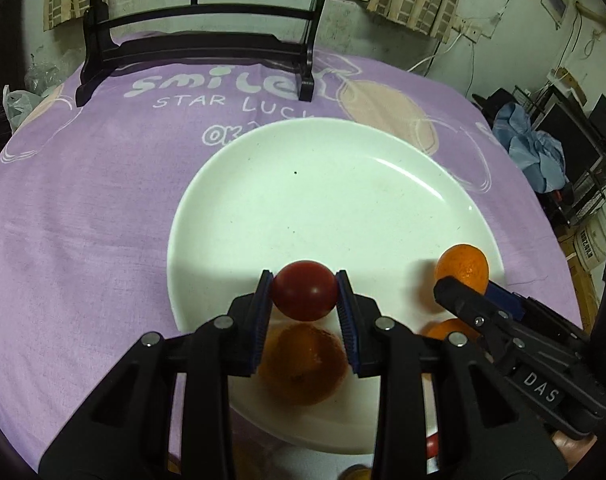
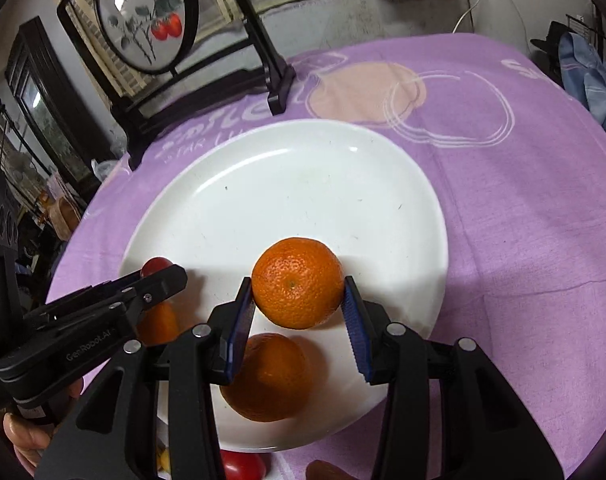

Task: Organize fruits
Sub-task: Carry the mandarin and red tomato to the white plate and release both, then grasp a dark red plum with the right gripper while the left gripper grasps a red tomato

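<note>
Currently both tongs hang over the near half of the white plate, each carrying one fruit clear of its surface. The left tongs are closed to a narrow gap on a red tomato, pads pressing its two sides. The right tongs are closed to a somewhat wider gap on a tangerine, gripped the same way.

The governing relation is vertical: a second tangerine already rests on the plate, directly below and slightly nearer than the held fruits, between the two tongs. Bare plate lies ahead, toward the far rim. Judged from this, each release should be made forward of the resting fruit. All fruits are roughly round; no long axis applies.

Count:
- Plates: one, on the purple-clothed counter.
- Tangerines: two in clear view, one held, one on the plate.
- Tomatoes: one held; another red fruit lies off the plate at the near edge.
- Further fruit near the lower edge cannot be counted reliably.
</note>
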`<act>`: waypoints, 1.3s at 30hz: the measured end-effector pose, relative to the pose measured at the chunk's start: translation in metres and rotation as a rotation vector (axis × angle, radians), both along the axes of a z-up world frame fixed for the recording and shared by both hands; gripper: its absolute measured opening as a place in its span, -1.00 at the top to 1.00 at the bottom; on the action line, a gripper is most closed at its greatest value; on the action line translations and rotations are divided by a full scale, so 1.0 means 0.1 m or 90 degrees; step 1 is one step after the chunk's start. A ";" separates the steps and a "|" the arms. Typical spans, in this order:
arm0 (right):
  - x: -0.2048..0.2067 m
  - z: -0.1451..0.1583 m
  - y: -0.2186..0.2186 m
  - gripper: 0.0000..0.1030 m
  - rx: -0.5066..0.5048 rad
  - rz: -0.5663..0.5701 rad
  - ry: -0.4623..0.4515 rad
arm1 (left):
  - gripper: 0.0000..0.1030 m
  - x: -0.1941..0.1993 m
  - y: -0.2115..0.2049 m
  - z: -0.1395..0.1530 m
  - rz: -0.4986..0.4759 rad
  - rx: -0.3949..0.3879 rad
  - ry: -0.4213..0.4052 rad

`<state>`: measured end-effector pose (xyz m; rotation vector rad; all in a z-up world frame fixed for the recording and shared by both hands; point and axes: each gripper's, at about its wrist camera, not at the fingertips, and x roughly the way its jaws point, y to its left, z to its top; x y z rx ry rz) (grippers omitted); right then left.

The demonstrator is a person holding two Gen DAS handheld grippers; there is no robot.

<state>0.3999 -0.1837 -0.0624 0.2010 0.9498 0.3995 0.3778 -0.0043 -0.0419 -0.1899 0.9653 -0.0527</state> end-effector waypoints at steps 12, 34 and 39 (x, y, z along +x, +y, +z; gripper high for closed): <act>-0.69 0.58 -0.23 0.03 0.042 0.024 -0.123 | -0.76 -0.49 0.13 0.51 0.025 0.002 -0.087; -2.01 -0.05 -0.38 -0.30 -0.124 0.089 -0.077 | -0.96 -2.49 0.55 -0.04 -0.049 0.004 -0.096; -1.95 -0.12 -0.27 -0.30 -0.158 0.100 -0.061 | -0.96 -2.50 0.58 -0.10 -0.037 -0.012 -0.081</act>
